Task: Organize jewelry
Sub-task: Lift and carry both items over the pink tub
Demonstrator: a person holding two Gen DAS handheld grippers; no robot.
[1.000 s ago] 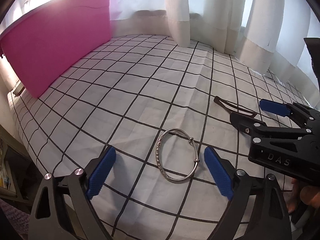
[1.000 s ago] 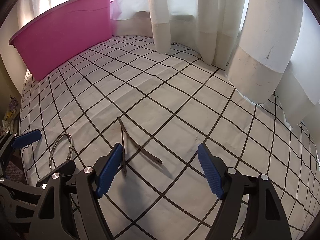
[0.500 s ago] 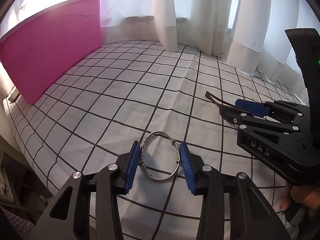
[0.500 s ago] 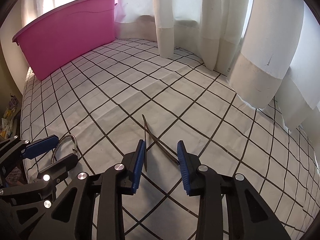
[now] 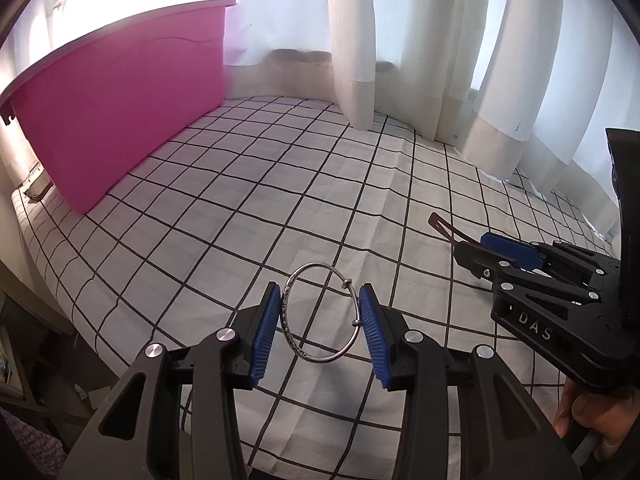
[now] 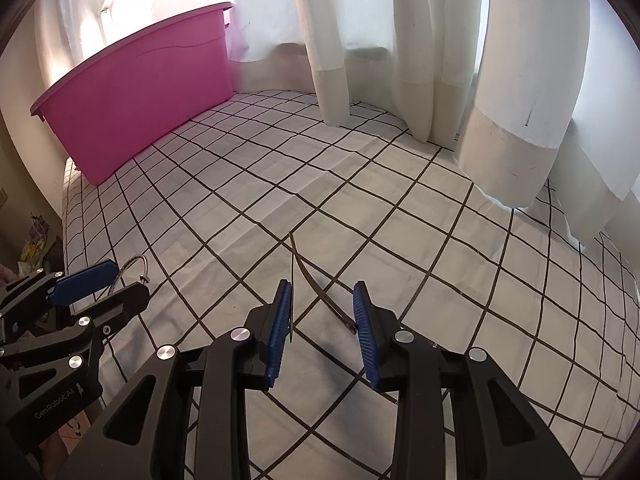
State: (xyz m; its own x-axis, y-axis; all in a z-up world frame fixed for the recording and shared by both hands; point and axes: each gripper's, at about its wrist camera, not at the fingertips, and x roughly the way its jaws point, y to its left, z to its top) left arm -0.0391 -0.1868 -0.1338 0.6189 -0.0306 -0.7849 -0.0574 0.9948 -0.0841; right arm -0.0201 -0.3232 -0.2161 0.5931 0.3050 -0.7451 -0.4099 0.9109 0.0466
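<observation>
We clamp the bangle (image 5: 320,314) in our left gripper (image 5: 320,322) and the clip (image 6: 320,292) in our right gripper (image 6: 322,316), likely bound for the bin (image 5: 120,108), upper left.

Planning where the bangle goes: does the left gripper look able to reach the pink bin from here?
Probably yes. The left gripper holds the bangle, and only bare checked cloth lies between it and the pink bin.

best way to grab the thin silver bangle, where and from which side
Across its width, as the left hand-held gripper has it: one blue pad on each outer side of the silver bangle, coming from above and behind. The wire hoop is too thin to pinch flat on the checked cloth; spanning it gives both pads contact.
</observation>
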